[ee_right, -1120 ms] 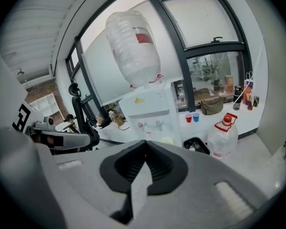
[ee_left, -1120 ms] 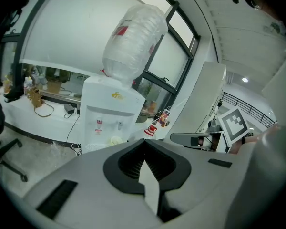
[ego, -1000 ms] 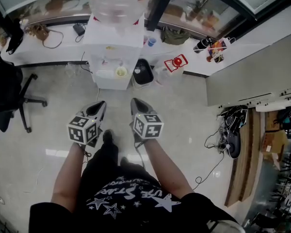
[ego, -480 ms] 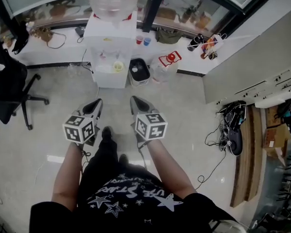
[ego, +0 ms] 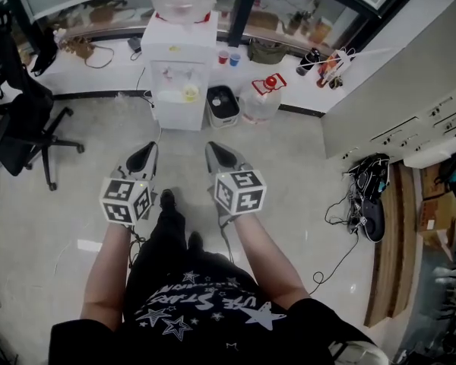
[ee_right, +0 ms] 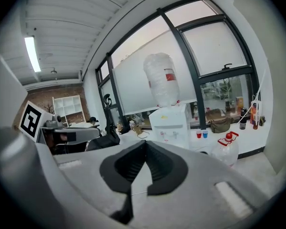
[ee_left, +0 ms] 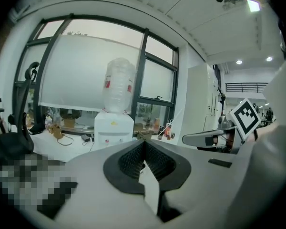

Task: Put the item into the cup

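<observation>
Both grippers are held at waist height over the floor, nothing in either. My left gripper (ego: 147, 154) is shut, its jaws meeting empty (ee_left: 144, 149). My right gripper (ego: 216, 152) is shut too, pads closed together (ee_right: 145, 151). Both point at a white water dispenser (ego: 181, 59) a few steps ahead. A yellow cup (ego: 190, 92) sits in the dispenser's tap bay. A red cup (ego: 223, 56) and a blue cup (ego: 235, 58) stand on the white ledge behind it, also visible in the right gripper view as the red cup (ee_right: 198, 134) and blue cup (ee_right: 205, 134).
A black bin (ego: 223, 106) and a clear water jug with a red cap (ego: 260, 101) stand on the floor right of the dispenser. A black office chair (ego: 23, 120) is at the left. Cables and gear (ego: 365, 200) lie by the grey wall at the right.
The view has shifted: the dispenser now sits higher and smaller in the head view, with more floor showing before it. Both grippers stay shut, side by side.
</observation>
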